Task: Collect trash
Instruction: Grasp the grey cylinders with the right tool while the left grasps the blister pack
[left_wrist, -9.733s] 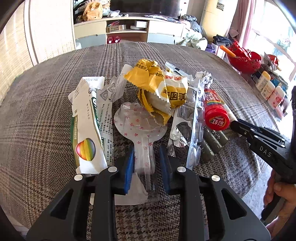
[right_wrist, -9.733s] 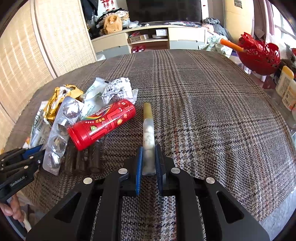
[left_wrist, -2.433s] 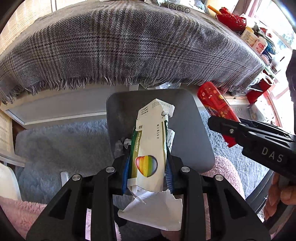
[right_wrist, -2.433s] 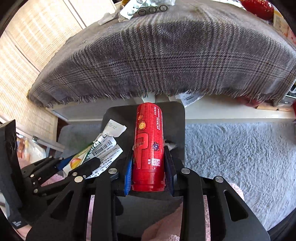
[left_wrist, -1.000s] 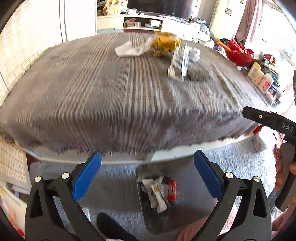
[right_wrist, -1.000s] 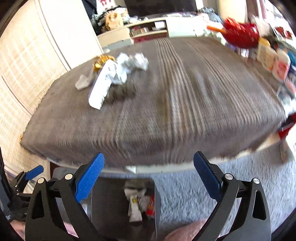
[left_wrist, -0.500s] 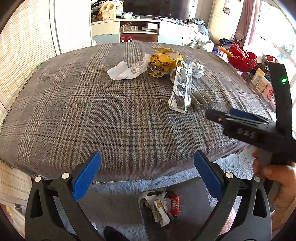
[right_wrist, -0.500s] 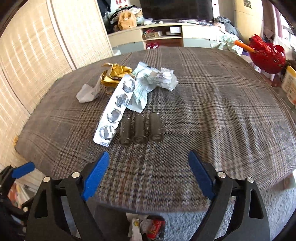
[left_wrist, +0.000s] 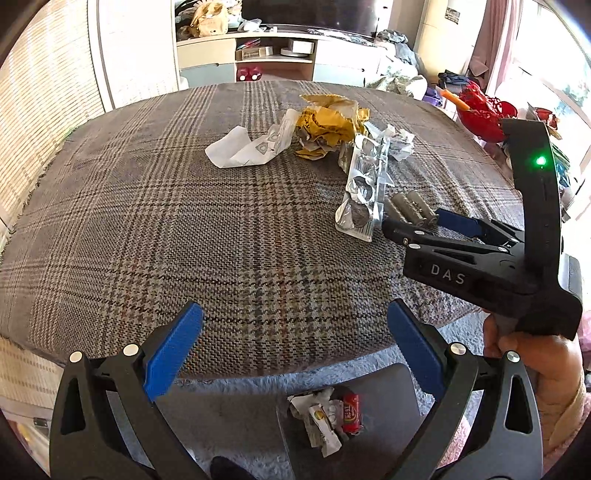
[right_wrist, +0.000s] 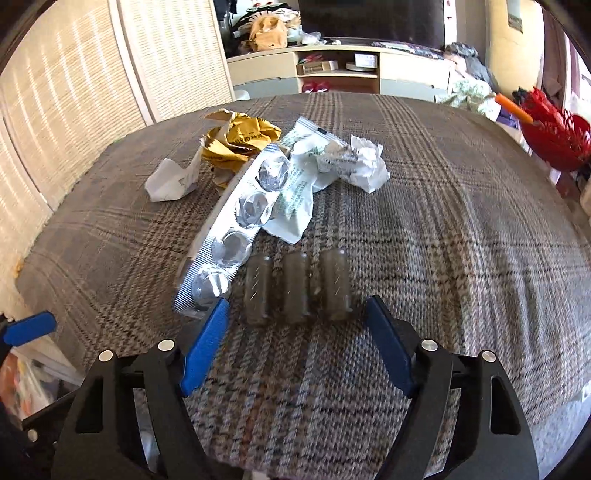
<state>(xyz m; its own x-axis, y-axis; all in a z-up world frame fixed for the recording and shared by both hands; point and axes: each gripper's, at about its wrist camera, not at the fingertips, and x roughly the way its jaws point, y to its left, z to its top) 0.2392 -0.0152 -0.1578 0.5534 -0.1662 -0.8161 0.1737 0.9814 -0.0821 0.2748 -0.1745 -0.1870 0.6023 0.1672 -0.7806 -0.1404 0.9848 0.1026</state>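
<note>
The right tool (right_wrist: 293, 325) has just been closing, jaws apart, straddling nothing yet, just short of the vials (right_wrist: 295, 291) beside the blister pack (right_wrist: 236, 229) on the tabletop (right_wrist: 424, 221). The left tool (left_wrist: 295, 339) gapes empty.

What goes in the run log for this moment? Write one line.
left gripper: open, empty | right gripper: open, closing toward three-capsule pack | bin: red tube, wrappers
</note>
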